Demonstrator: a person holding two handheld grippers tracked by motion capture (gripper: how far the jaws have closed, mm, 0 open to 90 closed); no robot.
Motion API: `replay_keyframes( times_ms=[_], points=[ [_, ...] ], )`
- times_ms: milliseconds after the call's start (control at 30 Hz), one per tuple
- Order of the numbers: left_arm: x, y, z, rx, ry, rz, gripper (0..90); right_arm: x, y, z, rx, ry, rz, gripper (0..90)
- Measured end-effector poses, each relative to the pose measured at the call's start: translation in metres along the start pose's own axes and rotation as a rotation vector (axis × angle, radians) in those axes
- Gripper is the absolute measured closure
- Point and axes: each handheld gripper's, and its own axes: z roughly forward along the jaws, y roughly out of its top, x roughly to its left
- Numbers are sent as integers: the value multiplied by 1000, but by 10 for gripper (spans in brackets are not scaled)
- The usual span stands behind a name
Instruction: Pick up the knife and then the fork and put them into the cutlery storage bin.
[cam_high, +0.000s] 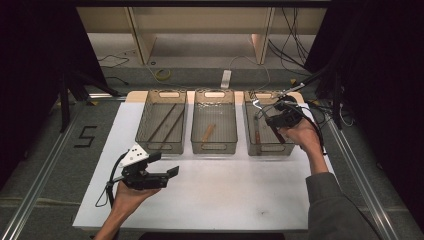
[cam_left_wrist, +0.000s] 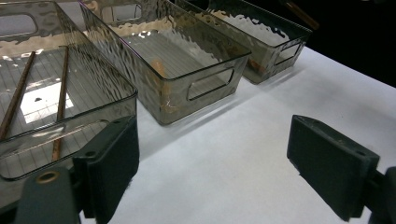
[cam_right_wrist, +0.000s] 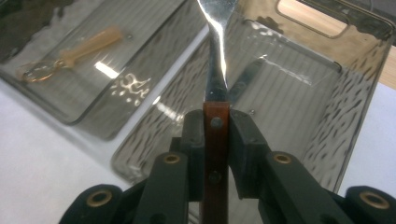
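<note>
Over the right bin (cam_high: 250, 142), right gripper (cam_right_wrist: 215, 135) was clamped on a utensil's wooden handle (cam_right_wrist: 215, 140), metal end (cam_right_wrist: 215, 56) pointing into the bin, probably a fork or spoon; head cropped. Looked like sorting: chopsticks (cam_high: 162, 122) in left bin (cam_high: 145, 135), wooden piece (cam_high: 207, 132) in middle bin (cam_high: 197, 140). Left gripper (cam_left_wrist: 212, 163) sat wide open, empty, parked on the white table (cam_high: 225, 190).

In the right gripper view, the top edge of the frame cuts off the head of the metal utensil (cam_right_wrist: 217, 56), so its kind cannot be told; its brown handle runs out at the bottom between the fingers (cam_right_wrist: 245, 149). In the high view, the item lying in the right bin (cam_high: 268, 145) is too small to identify.
</note>
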Motion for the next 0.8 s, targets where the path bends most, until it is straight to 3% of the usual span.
replay_keyframes(
  times_ms=[400, 667, 800],
  points=[
    [0, 0, 0, -1, -2, 1, 164, -14, 10, 25, 26, -23, 79, 776],
    [0, 1, 1, -1, -1, 3, 164, -17, 8, 38, 46, -41, 94, 775],
    [0, 1, 0, -3, -1, 5, 164, -18, 6, 44, 70, -51, 79, 774]
  ],
)
